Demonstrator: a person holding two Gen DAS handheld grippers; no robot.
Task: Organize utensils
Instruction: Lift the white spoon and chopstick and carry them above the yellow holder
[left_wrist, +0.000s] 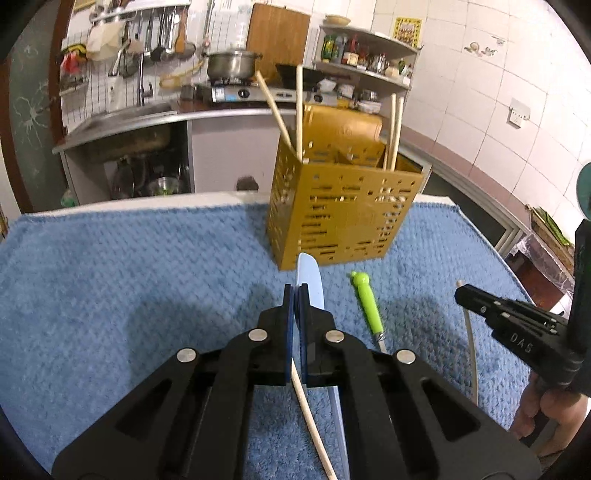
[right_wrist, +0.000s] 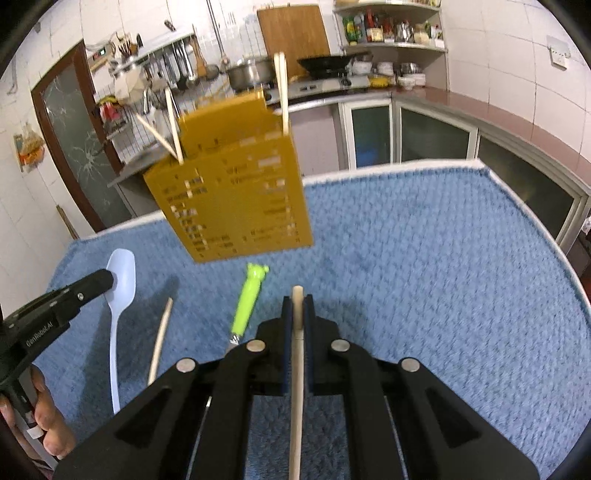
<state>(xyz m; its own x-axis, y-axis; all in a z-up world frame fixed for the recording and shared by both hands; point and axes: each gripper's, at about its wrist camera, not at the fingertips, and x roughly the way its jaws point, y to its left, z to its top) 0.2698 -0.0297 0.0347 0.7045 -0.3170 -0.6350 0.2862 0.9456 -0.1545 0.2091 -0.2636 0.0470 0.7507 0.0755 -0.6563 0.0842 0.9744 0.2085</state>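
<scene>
The right claw (right_wrist: 297, 306) is clamped on a pale chopstick (right_wrist: 297, 387) that runs back between its fingers. The left claw (left_wrist: 295, 295) has its fingers nearly together; a second chopstick (left_wrist: 310, 417) passes between them, above a pale blue spoon (left_wrist: 312, 280) lying on the blue towel (left_wrist: 129, 280) covering the worktop. A green-handled utensil (left_wrist: 367, 301) lies at 1 o'clock of the left claw. Beyond it, at 12 o'clock, stands the yellow holder (left_wrist: 340, 218) with chopsticks inside.
</scene>
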